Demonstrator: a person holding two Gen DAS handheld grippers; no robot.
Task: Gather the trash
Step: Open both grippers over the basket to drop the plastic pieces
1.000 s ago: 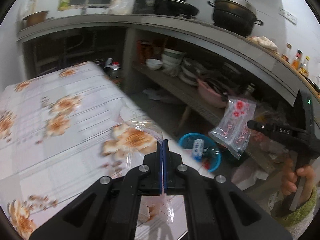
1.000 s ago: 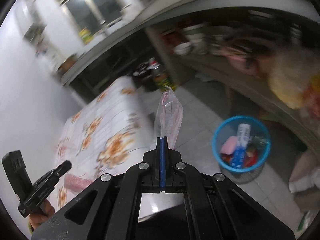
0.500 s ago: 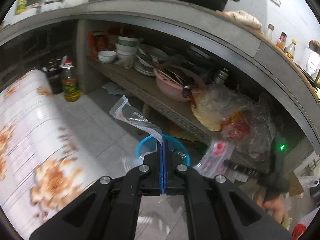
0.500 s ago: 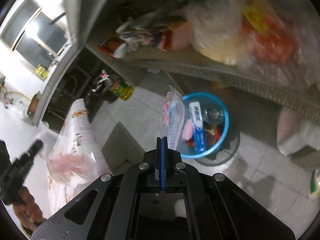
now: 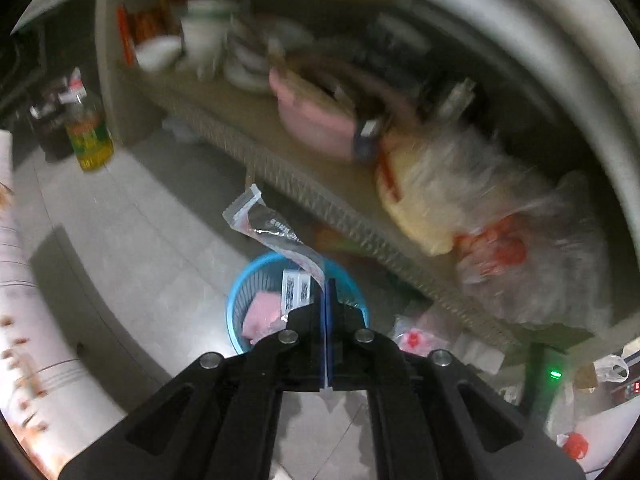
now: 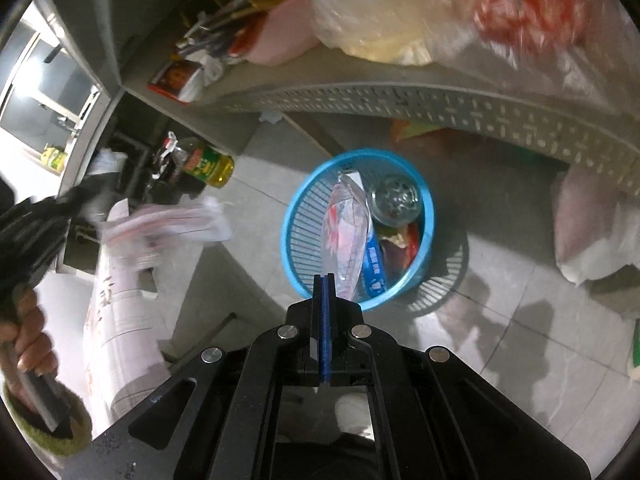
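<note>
Left side: my left gripper (image 5: 325, 292) had its fingers clamped on a clear wrapper (image 5: 269, 227), which stood up and forward over the near rim of the blue basket (image 5: 236, 304). Basket sat on the floor tiles (image 5: 160, 240), just below the shelf (image 5: 320, 200); it already held a pink scrap (image 5: 260, 316) and a barcoded box (image 5: 296, 290).

Right side: my right gripper (image 6: 325, 292) had its fingers pinched on a red-printed plastic bag (image 6: 346, 232), hanging directly above the basket opening, beside a glass jar (image 6: 394, 200) inside it.

Judgement: both pieces looked ready to drop. The films are light and could cling to the pads or drift past the rim, so lower each into the basket mouth before parting the fingers. The left wrapper sat nearer the rim; it would want carrying further toward the centre first. Release one at a time, and check that nothing stuck.
</note>
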